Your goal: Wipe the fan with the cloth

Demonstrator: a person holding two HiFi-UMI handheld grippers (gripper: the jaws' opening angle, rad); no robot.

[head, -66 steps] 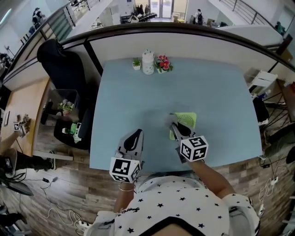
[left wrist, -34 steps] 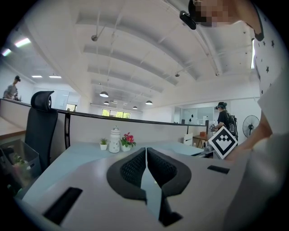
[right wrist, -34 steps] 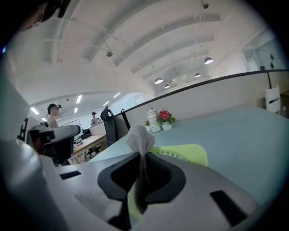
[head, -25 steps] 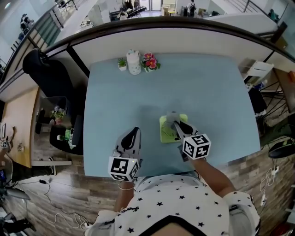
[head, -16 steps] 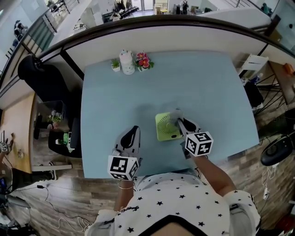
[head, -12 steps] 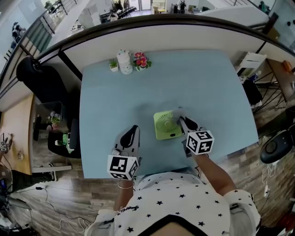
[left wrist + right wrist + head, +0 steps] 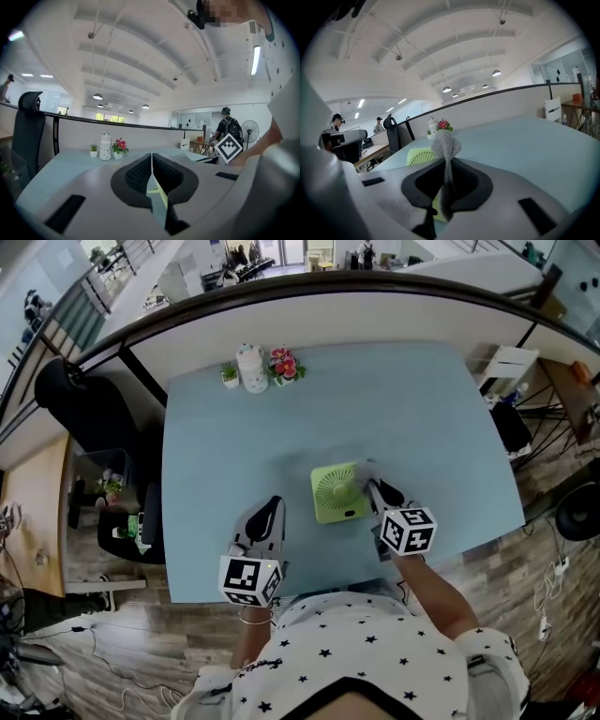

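A small light-green fan (image 7: 337, 492) lies flat on the pale blue table (image 7: 234, 427), its round grille facing up. My right gripper (image 7: 373, 486) sits at the fan's right edge, shut on a grey cloth (image 7: 365, 469) that sticks out past the jaw tips. In the right gripper view the cloth (image 7: 446, 149) is pinched between the jaws, with the fan (image 7: 421, 156) just left of it. My left gripper (image 7: 271, 512) rests near the table's front edge, left of the fan, shut with nothing in it. The left gripper view shows a sliver of the fan (image 7: 160, 196) through the jaws.
At the table's far left stand a small potted plant (image 7: 229, 374), a white jar (image 7: 251, 367) and a pot of pink flowers (image 7: 284, 365). A black office chair (image 7: 86, 401) stands off the table's left side. A partition rail runs behind the table.
My right gripper with the cloth has slid from over the fan's middle to its right edge. The fan's grille now shows fully. The left gripper has stayed put.
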